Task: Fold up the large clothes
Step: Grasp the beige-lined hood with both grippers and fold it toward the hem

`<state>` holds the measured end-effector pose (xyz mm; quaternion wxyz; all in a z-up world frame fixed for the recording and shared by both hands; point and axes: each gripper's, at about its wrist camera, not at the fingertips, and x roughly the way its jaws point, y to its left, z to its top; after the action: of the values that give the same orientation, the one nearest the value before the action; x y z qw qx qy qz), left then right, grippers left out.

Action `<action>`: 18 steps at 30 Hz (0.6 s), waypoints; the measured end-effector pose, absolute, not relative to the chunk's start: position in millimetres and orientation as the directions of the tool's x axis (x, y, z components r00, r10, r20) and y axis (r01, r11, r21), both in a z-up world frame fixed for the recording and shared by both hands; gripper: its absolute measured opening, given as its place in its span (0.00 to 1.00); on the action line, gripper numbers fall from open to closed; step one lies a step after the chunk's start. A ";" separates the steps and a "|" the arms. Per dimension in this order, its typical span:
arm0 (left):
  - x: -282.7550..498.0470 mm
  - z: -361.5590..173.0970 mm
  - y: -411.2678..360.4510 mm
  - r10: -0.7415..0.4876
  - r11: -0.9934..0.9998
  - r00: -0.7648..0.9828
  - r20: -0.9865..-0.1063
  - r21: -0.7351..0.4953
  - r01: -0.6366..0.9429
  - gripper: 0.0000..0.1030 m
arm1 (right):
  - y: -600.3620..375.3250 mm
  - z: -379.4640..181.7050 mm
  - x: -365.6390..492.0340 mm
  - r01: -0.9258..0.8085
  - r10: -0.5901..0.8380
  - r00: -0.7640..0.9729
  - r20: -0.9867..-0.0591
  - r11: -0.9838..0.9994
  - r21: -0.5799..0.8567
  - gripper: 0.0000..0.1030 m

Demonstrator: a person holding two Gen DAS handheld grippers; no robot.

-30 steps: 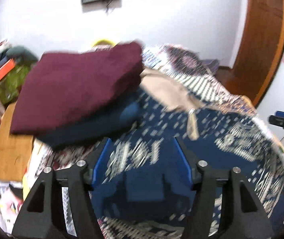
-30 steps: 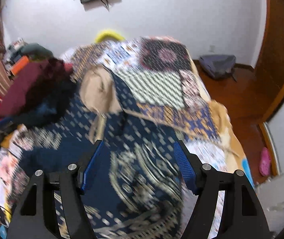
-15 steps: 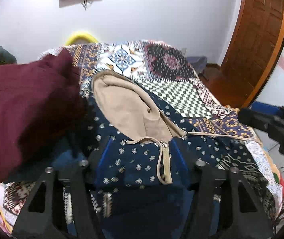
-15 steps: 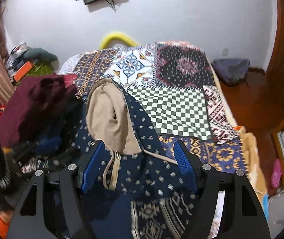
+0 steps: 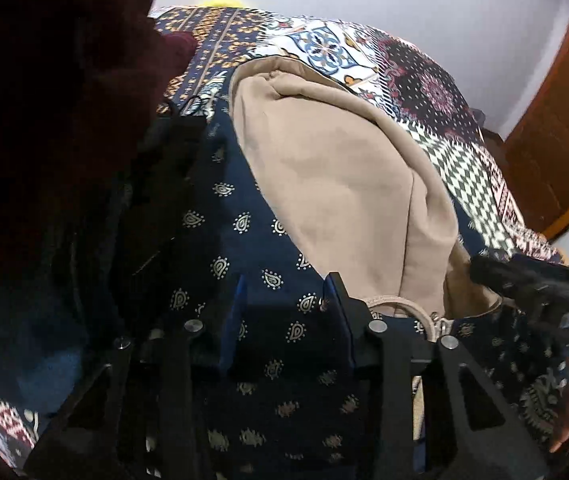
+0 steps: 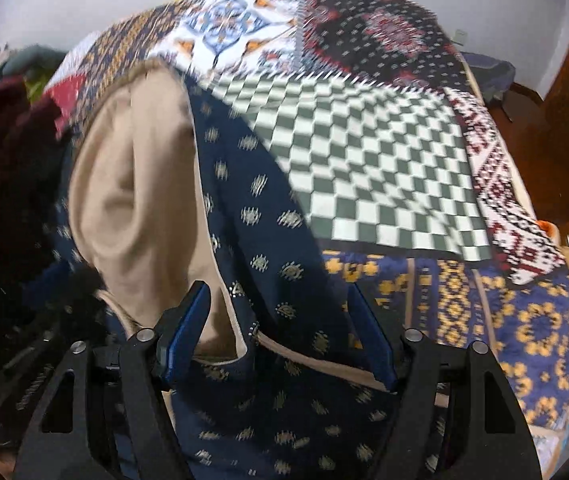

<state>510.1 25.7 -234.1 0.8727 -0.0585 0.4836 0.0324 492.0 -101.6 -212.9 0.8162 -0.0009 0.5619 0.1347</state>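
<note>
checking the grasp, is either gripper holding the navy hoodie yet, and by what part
Not clearly: the navy hoodie lies between both closing grippers, left and right, near its collar; a firm pinch cannot be told.

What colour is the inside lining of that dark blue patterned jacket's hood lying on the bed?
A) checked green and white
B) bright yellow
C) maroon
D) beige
D: the hood of the navy patterned jacket lies open, and its inner face is plain beige; the checks belong to the patchwork bedspread beneath it.

Hooded garment (image 5: 244,240): matt navy printed cloth, smooth beige lining (image 5: 336,192). Bedspread (image 6: 384,152): matt patchwork cloth. Door (image 5: 556,140): glossy wood.
</note>
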 end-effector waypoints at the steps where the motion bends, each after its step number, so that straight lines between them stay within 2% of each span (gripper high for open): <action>1: 511.1 -235.8 23.1 0.007 0.993 0.534 -0.846 -0.055 -0.101 0.40 | -100.6 -220.0 491.8 -0.223 0.206 0.323 -0.924 0.965 0.138 0.44; 2: 512.0 -237.3 20.3 0.012 0.995 0.538 -0.843 -0.041 -0.087 0.40 | -101.7 -223.9 492.1 -0.225 0.220 0.311 -0.925 0.962 0.153 0.41; 3: 513.6 -238.5 19.1 0.016 0.996 0.538 -0.843 -0.033 -0.082 0.39 | -105.2 -224.3 491.8 -0.218 0.242 0.310 -0.919 0.959 0.179 0.33; 4: 515.3 -239.3 18.9 0.014 0.997 0.539 -0.842 -0.032 -0.076 0.35 | -110.1 -221.6 491.7 -0.202 0.254 0.314 -0.915 0.959 0.197 0.18; 5: 517.0 -239.5 19.6 0.007 0.997 0.537 -0.844 -0.037 -0.070 0.33 | -114.6 -216.8 491.2 -0.191 0.269 0.315 -0.910 0.957 0.217 0.11; 7: 518.3 -237.6 21.6 -0.001 0.997 0.534 -0.845 -0.043 -0.065 0.14 | -123.6 -206.0 487.6 -0.173 0.312 0.320 -0.895 0.948 0.268 0.10; 9: 516.2 -232.0 25.8 -0.038 0.996 0.526 -0.850 -0.077 -0.053 0.10 | -128.1 -192.0 477.1 -0.177 0.330 0.349 -0.877 0.942 0.284 0.10; 14: 489.3 -202.2 28.1 -0.135 0.988 0.547 -0.826 -0.154 0.010 0.08 | -133.8 -147.0 430.4 -0.249 0.369 0.413 -0.832 0.925 0.287 0.09; 18: 443.3 -173.2 28.8 -0.181 0.983 0.569 -0.802 -0.156 0.093 0.08 | -137.4 -117.8 384.3 -0.319 0.398 0.439 -0.805 0.907 0.274 0.09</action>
<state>443.3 28.8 -173.2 0.8844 -0.0480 0.4577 -0.0777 384.3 -137.4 -117.8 0.8474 0.0404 0.4853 0.2115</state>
